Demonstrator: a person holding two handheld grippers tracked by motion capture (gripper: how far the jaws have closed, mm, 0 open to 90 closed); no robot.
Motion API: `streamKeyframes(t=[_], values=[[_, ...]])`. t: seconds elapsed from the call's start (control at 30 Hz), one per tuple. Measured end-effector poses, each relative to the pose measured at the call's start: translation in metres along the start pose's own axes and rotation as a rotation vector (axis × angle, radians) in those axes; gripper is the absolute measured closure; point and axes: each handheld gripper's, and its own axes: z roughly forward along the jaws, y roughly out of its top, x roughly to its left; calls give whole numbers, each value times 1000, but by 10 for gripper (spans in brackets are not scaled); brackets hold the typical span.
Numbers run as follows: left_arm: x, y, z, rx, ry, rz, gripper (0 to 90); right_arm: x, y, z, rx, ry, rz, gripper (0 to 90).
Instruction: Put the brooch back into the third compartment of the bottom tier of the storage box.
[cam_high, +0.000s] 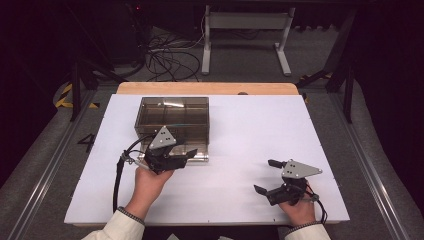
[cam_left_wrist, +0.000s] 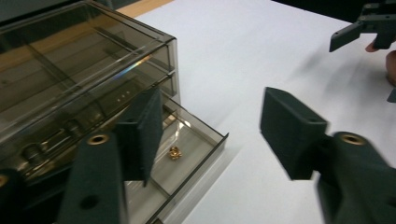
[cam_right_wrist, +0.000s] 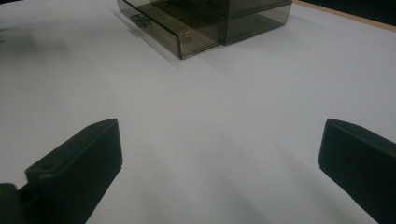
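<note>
A white sheet (cam_high: 260, 130) covers a table whose pale wooden edge (cam_high: 207, 88) shows along the far side. Beyond it, on grey carpeted floor (cam_high: 240, 65), stands a white metal table frame (cam_high: 245, 22), with a tangle of black cables (cam_high: 165, 60) to its left. Yellow-black hazard tape (cam_high: 64, 95) marks the floor at far left. The surroundings lie in darkness; metal rails (cam_high: 42, 172) flank the table.

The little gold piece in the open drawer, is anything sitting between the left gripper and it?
Nothing visible blocks it. The left gripper hangs with its jaws apart just over the pulled-out drawer of the smoky clear box. The gold piece lies uncovered on the drawer floor, below the left-hand jaw. The drawer's low walls ring it, but it is open from above.
</note>
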Motion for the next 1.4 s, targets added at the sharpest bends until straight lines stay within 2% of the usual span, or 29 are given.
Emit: streamKeyframes(t=[0.17, 0.2, 0.23, 0.27, 0.47, 0.7, 0.93, 1.07, 1.23, 1.4], values=[[0, -2, -12, -32, 5, -5, 227, 0, 0, 0, 0, -1, -2, 7], [1, -3, -15, -35, 11, -7, 173, 0, 0, 0, -1, 0, -1, 7], [1, -5, -17, -38, 19, -10, 173, 0, 0, 0, 0, -1, -2, 7], [1, -6, -19, -43, 29, -10, 120, 0, 0, 0, 0, -1, -2, 7], [4, -19, -37, -77, 55, -7, 72, 0, 0, 0, 0, -1, -2, 7], [10, -37, -53, -102, 78, -18, 60, 0, 0, 0, -1, 1, -1, 6], [18, -57, -64, -109, 88, -48, 57, 0, 0, 0, -1, 2, -1, 6], [22, -69, -68, -114, 86, -72, 56, 0, 0, 0, -2, 2, 1, 6], [26, -82, -71, -106, 97, -78, 54, 0, 0, 0, -2, 2, 2, 6], [31, -96, -75, -101, 99, -110, 49, 0, 0, 0, -2, 3, 1, 6]])
